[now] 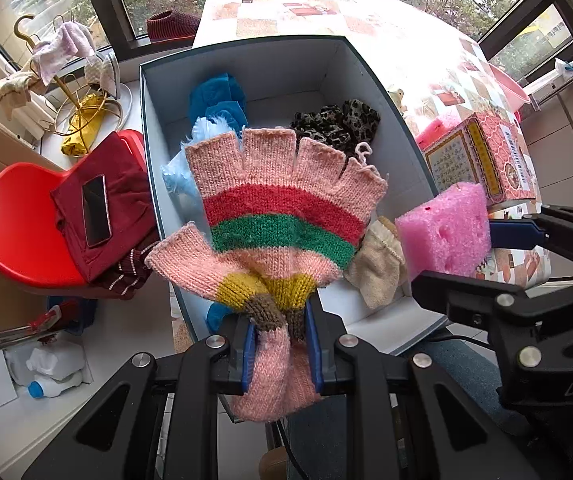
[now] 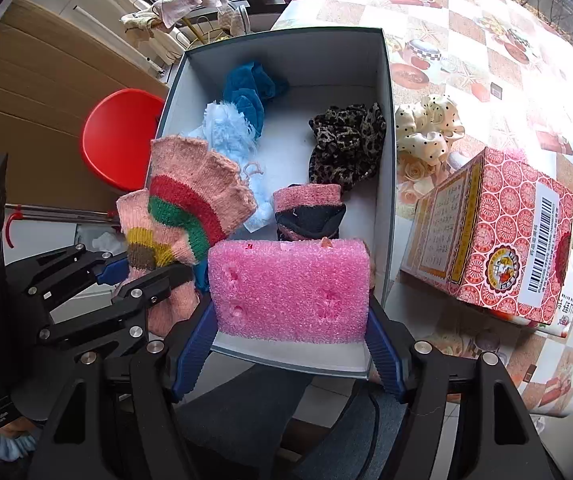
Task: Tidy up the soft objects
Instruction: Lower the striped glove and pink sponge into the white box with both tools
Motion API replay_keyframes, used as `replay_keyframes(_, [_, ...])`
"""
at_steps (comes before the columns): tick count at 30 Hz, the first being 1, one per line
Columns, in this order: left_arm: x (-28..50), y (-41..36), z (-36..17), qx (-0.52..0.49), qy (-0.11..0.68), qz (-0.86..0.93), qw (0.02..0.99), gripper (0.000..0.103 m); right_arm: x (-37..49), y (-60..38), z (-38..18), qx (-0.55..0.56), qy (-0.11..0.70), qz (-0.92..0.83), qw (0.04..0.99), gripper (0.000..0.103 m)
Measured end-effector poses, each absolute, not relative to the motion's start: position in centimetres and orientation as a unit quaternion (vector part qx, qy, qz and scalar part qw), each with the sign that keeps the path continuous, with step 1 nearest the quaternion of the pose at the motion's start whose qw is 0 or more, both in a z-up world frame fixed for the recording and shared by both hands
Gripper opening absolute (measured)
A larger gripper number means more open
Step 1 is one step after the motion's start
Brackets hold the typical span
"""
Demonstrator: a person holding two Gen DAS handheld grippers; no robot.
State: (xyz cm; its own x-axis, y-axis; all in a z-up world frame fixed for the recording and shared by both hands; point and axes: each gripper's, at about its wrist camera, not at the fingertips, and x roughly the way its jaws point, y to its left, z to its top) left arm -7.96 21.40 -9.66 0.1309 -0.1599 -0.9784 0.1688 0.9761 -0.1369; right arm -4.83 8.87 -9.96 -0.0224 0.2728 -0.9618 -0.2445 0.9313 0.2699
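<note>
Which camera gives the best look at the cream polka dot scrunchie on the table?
The right wrist view: the polka dot scrunchie lies in full sight on the tablecloth beside the box. In the left wrist view only a sliver peeks over the box wall.

Black left gripper, right gripper, blue ribbed jaws, silver screws

Only "DAS" reads, on the right gripper at lower right (the patterned box print is illegible).
</note>
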Motion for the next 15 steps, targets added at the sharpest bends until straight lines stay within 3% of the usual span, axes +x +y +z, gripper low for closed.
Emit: replay_keyframes(15, [-3.6, 22.1, -8.9, -0.001, 0.636, -0.095, 0.766, 0.023, 0.5, 10.0, -8.5, 0.021, 0.673, 0.180, 0.717, 0.072])
